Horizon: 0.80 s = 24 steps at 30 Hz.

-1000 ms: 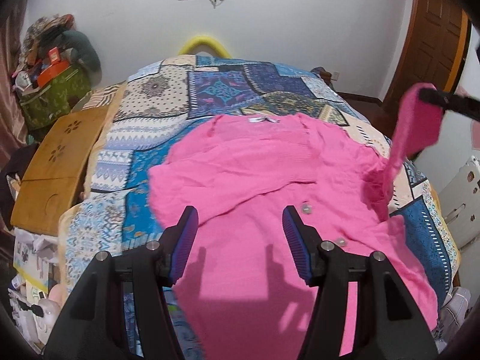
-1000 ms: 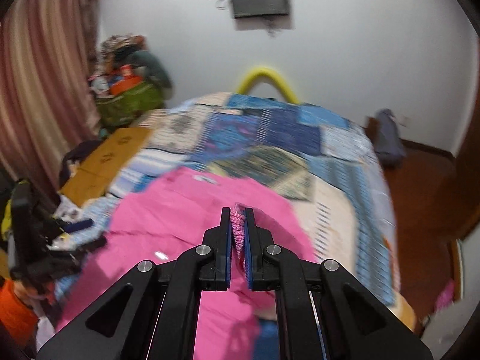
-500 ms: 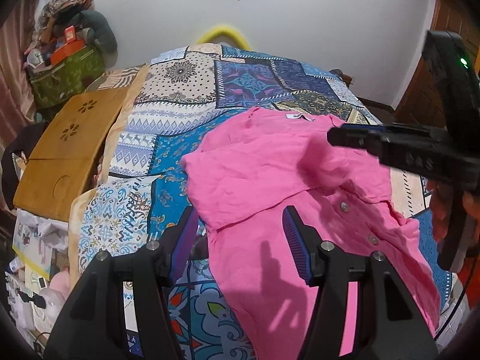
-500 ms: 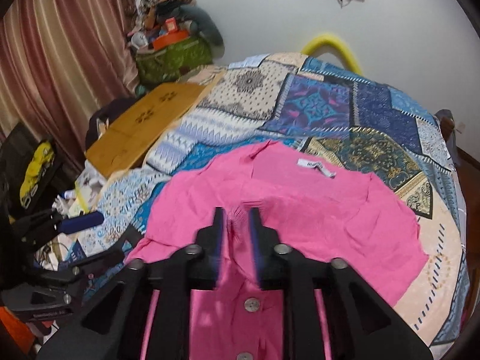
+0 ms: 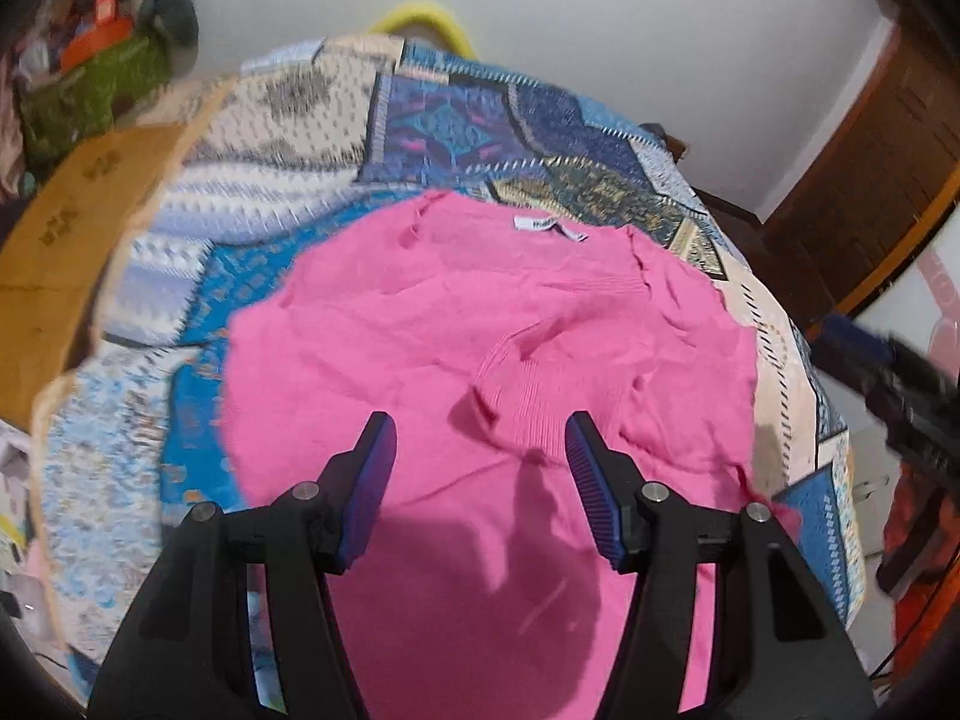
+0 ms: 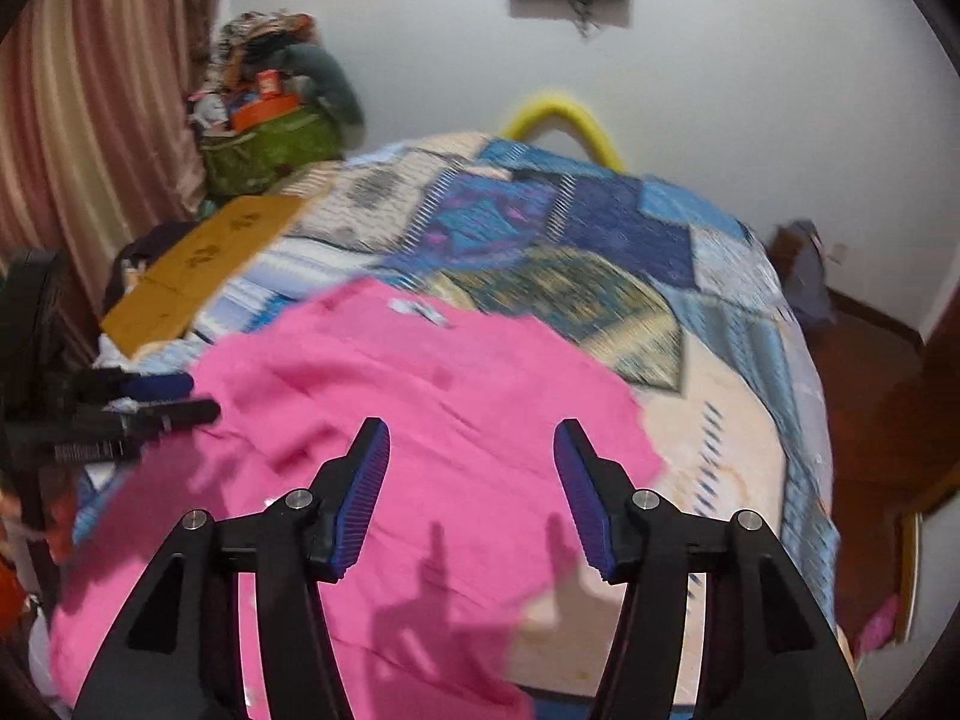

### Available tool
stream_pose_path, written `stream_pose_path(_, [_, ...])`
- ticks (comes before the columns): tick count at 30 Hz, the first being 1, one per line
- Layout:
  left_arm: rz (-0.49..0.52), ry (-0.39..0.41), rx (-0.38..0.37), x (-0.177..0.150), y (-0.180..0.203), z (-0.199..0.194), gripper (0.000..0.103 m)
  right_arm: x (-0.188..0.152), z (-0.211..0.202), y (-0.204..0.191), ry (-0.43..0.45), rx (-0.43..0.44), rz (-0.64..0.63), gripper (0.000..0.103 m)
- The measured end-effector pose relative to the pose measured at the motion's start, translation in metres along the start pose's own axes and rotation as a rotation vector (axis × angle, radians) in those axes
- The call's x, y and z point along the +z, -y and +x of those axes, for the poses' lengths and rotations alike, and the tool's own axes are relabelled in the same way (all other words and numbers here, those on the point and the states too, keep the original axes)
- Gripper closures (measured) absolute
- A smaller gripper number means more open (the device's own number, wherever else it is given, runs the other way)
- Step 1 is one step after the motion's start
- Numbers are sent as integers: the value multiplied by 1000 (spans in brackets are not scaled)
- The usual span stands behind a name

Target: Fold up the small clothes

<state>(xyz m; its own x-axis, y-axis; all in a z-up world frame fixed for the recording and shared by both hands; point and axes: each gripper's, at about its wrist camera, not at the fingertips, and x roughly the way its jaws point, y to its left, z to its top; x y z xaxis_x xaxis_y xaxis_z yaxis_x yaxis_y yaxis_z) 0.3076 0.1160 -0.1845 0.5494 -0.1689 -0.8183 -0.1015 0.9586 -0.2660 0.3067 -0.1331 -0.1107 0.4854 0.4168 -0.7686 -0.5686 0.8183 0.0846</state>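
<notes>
Cardigan (image 5: 480,348) lies on quilt (image 5: 456,120); board (image 5: 78,228) far left; left gripper (image 5: 480,462) and right gripper (image 6: 471,468) wide, empty.

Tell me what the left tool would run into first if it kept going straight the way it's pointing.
Most likely the pink cardigan: the open left tool points at its ribbed sleeve cuff, folded across the front. Depth is unclear in this fisheye view.
</notes>
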Motion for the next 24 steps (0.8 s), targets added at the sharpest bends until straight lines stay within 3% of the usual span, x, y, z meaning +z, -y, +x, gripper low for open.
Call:
stream_pose_path(2, [-30,-32,-17,3,-2,15,48,-12,5,17,-10,-12,27,50])
stream_pose_path(4, [-46,-63,-35,6,-1,28,65,-22,11,30,-24,-16,59,50])
stream_pose_path(5, [-45,-74,-45,7,0,32,86,-27,16,37,-45,-14,80,50])
stream_pose_path(6, [-38,-78,-52,7,2,35,97,-30,21,43,-64,-9,99,50])
stream_pose_path(12, [53,-28,-80,17,20,20,101,-44,47,60,-111,50,177,51])
stream_pose_path(18, [92,33,-87,50,15,-8,101,-41,62,54,-102,76,147,77])
stream_pose_path(24, [61,-9,16,64,-17,17,101,-34,70,55,-82,74,123,86])
